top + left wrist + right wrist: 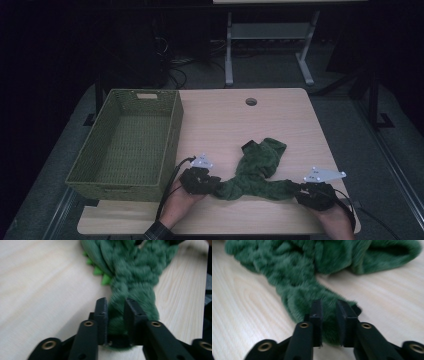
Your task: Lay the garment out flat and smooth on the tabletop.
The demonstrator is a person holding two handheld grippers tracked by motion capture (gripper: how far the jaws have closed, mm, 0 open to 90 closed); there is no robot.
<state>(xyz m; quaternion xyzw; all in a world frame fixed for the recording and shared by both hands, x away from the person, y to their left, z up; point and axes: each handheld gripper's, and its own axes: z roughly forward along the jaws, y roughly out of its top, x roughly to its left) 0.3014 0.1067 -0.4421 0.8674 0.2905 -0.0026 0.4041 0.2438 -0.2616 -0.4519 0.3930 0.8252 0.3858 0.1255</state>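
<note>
Left gripper [212, 184] and right gripper [298, 189] pinching opposite ends of green fuzzy garment [256, 172], jaws narrow. Best lifting both evenly, keeping cloth taut toward basket [125, 186].

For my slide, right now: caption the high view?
Two grippers, left and right, pinch a green garment's ends beside a basket.
</note>
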